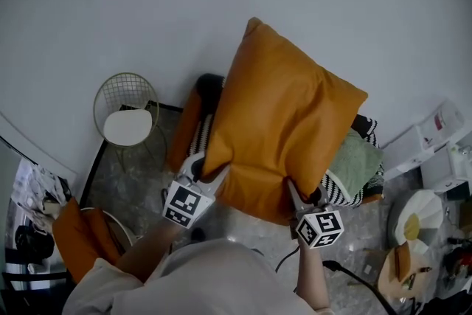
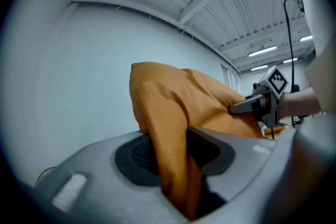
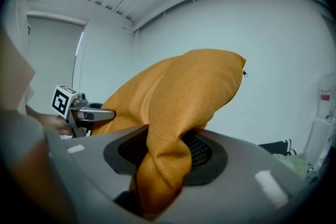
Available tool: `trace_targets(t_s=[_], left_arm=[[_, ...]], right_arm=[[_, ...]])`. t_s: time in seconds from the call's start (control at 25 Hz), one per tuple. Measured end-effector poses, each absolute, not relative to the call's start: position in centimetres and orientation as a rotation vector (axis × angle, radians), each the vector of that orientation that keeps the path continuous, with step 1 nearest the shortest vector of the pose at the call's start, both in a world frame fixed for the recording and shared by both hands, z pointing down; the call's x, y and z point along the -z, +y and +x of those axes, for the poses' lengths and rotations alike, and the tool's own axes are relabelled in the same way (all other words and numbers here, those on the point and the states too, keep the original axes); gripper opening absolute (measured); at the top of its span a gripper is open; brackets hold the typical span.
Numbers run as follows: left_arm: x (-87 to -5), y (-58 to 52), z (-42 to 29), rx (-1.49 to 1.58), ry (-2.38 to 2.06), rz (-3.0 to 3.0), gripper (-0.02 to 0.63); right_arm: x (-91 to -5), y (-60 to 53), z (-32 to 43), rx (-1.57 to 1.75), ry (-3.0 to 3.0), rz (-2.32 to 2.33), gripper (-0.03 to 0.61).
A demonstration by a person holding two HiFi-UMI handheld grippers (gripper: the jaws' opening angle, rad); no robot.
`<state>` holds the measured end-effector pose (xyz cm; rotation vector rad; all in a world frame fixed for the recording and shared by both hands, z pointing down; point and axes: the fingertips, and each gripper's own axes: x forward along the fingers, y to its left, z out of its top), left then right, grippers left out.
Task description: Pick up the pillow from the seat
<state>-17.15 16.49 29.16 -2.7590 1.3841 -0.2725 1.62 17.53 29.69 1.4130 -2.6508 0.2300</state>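
Note:
A large orange pillow (image 1: 284, 118) hangs in the air above the seat (image 1: 199, 118), held up in front of the white wall. My left gripper (image 1: 209, 175) is shut on the pillow's lower left edge, and orange fabric (image 2: 170, 155) is bunched between its pads. My right gripper (image 1: 295, 201) is shut on the lower right edge, with a fold of the pillow (image 3: 165, 149) pinched between its pads. Each gripper view shows the other gripper across the pillow: the right gripper (image 2: 262, 105) and the left gripper (image 3: 79, 113).
A striped black-and-white cushion (image 1: 354, 188) and a green cloth (image 1: 358, 158) lie on the seat under the pillow. A wire chair with a white pad (image 1: 127, 114) stands to the left. A cluttered round table (image 1: 420, 247) stands at the right, with a black cable (image 1: 354, 280) on the floor.

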Motion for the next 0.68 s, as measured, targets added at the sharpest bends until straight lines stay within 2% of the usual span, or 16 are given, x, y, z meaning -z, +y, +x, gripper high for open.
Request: trace_targets(t_s=[0.68], left_arm=[[-28.2, 14.2, -15.5, 0.281, 1.393, -2.724, 0.158]], right_arm=[[-29.1, 15.2, 3.3, -0.225, -2.682, 1.418, 0.184]])
